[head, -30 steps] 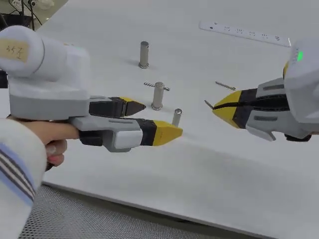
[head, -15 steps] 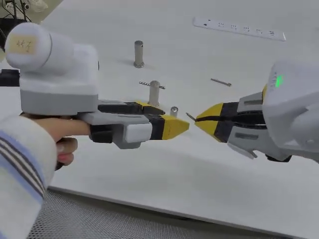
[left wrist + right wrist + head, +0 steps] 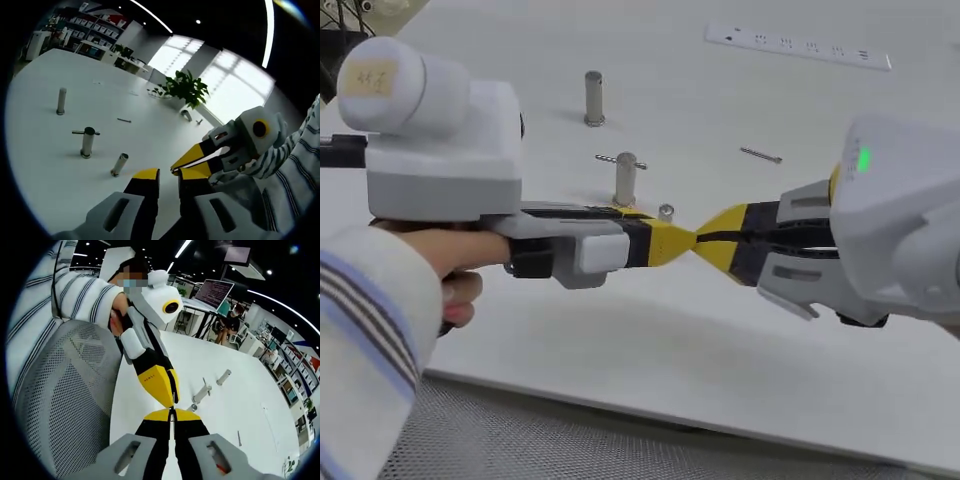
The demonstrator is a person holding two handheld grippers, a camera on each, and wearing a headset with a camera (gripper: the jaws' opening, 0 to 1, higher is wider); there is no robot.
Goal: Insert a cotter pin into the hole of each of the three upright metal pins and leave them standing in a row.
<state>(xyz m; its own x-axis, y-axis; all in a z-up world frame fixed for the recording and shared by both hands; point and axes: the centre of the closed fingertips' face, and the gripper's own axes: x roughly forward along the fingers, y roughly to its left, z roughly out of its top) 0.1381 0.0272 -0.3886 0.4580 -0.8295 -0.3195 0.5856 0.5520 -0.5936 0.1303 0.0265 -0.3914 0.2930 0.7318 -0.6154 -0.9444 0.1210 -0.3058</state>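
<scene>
Above the near part of the white table (image 3: 620,340): left gripper (image 3: 682,243) and right gripper (image 3: 704,240), yellow tips meeting point to point

Left gripper: jaws parted by a narrow gap, gripping nothing; the right gripper's tip sits at that gap. Tan label (image 3: 367,78) on its round top, handwriting too blurred to read. Small dark print on one yellow jaw in the right gripper view, illegible

Right gripper: jaws pressed together on a held cotter pin (image 3: 173,402), seen as a thin sliver at the seam. Green light (image 3: 863,160) on its body

Metal pins, upright, in a row: near pin (image 3: 666,212) just behind the meeting tips; middle pin (image 3: 625,180) with a fitted cotter pin (image 3: 607,158) through its hole; far pin (image 3: 593,98) well apart

Loose cotter pin (image 3: 761,155) lying flat to the right of the row; power strip (image 3: 798,47) near the far edge, no readable marking
</scene>
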